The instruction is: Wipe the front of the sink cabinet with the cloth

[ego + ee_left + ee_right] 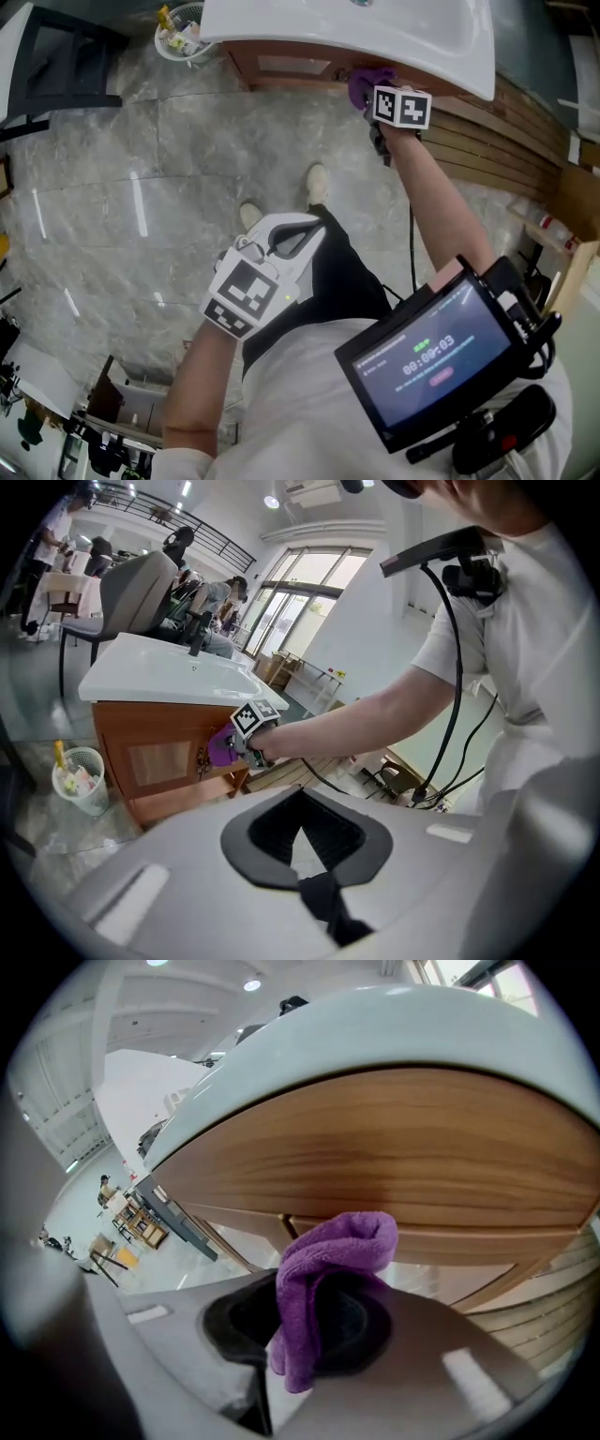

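Note:
The wooden sink cabinet (291,66) stands under a white sink (394,33) at the top of the head view. My right gripper (377,96) reaches up to the cabinet front, shut on a purple cloth (366,82). In the right gripper view the cloth (328,1260) bunches out of the jaws of the right gripper (309,1321), right at the cabinet's wood panel (394,1157). My left gripper (279,236) hangs back near my body, jaws together, holding nothing. The left gripper view shows the left gripper (305,841), the cabinet (150,752) and the cloth (221,746) from the side.
A small white wastebasket (178,36) with rubbish stands left of the cabinet. Wooden slats (506,141) lie on the floor to the right. A dark chair (56,56) is at top left. My shoes (317,183) are on the marble floor in front of the cabinet.

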Demonstrator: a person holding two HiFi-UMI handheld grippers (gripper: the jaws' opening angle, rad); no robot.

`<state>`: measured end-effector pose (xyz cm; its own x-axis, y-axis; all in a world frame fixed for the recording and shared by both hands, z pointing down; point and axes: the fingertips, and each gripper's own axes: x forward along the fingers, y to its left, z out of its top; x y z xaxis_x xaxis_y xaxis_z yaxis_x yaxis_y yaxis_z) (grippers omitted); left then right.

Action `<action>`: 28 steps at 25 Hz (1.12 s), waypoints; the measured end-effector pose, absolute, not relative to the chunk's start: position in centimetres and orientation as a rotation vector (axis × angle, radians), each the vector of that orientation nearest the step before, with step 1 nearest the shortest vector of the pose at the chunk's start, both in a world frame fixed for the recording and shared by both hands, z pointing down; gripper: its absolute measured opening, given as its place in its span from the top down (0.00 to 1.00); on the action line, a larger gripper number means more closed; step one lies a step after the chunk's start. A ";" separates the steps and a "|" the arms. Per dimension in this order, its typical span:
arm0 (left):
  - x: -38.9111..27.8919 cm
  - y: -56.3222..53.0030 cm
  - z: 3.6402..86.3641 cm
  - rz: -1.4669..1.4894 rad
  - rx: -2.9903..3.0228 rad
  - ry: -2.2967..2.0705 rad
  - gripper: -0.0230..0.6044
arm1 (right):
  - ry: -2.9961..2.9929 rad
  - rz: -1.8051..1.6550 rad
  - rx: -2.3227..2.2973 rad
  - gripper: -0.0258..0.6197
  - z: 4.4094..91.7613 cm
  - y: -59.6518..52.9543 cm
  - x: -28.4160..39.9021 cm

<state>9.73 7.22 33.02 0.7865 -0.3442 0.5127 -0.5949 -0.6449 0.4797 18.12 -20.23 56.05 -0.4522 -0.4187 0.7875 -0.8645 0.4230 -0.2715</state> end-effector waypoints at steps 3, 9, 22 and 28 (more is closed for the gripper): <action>8.2 7.9 33.0 0.491 2.308 -0.723 0.96 | -2.057 0.887 1.047 0.85 56.0 -19.9 15.5; 5.4 9.6 32.9 0.473 2.281 -0.780 0.96 | -2.082 0.842 0.973 0.85 55.6 -19.2 10.4; 0.6 11.7 33.0 0.411 2.219 -0.904 0.96 | -2.145 0.804 0.815 0.85 55.9 -18.0 -0.9; -0.6 12.9 33.7 0.397 2.195 -0.933 0.96 | -2.185 0.833 0.773 0.85 56.0 -17.7 -5.7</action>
